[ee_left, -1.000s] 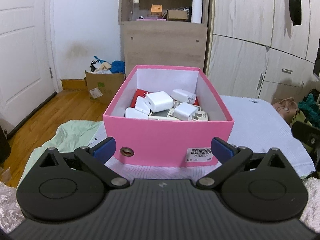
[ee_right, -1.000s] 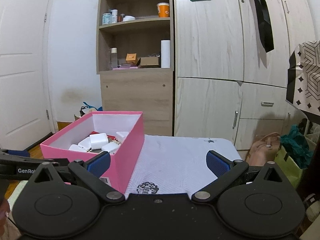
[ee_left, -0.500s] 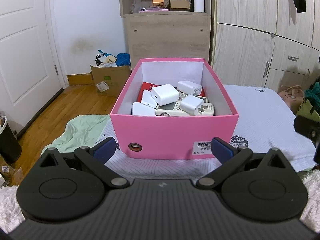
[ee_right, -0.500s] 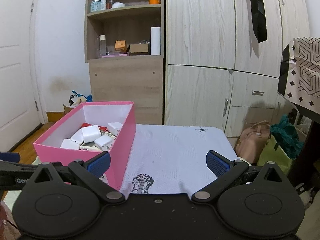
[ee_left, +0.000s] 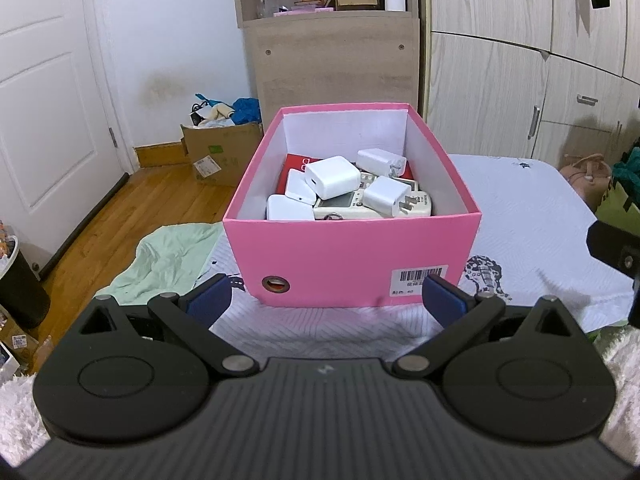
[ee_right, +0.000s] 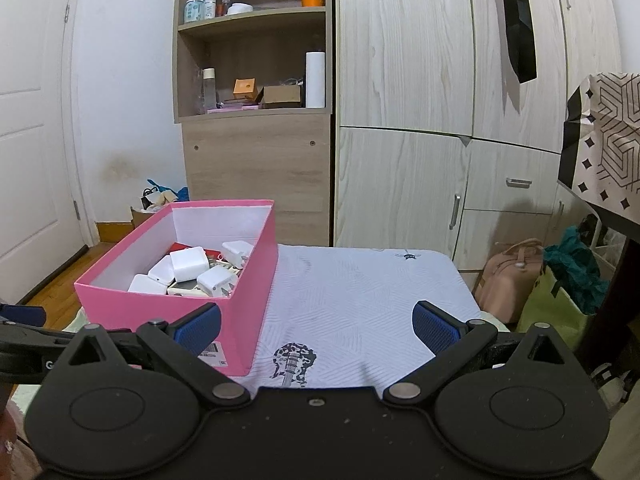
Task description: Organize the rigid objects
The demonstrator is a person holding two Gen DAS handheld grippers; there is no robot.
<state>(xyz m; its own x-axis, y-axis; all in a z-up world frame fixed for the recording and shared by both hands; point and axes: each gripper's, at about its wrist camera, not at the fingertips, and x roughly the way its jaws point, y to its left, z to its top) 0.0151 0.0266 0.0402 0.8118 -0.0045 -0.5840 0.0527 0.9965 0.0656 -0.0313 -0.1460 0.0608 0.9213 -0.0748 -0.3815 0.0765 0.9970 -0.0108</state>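
A pink box (ee_left: 352, 256) stands on a white patterned cloth (ee_left: 532, 216); it also shows in the right wrist view (ee_right: 160, 312). Inside lie several white chargers (ee_left: 334, 177), a white device with a screen (ee_left: 348, 205) and a red item (ee_left: 294, 162). My left gripper (ee_left: 325, 303) is open and empty, just in front of the box's near wall. My right gripper (ee_right: 316, 326) is open and empty, to the right of the box over the cloth (ee_right: 360, 300).
A wooden shelf unit (ee_right: 256, 120) and wardrobe (ee_right: 440, 100) stand behind. A cardboard box (ee_left: 220, 152) sits on the wood floor at the left. A green cloth (ee_left: 160, 256) lies left of the pink box. Bags (ee_right: 552, 280) stand at the right.
Both grippers have pulled back and risen a little, so the box looks smaller and more of its inside shows. Both stay open and empty.
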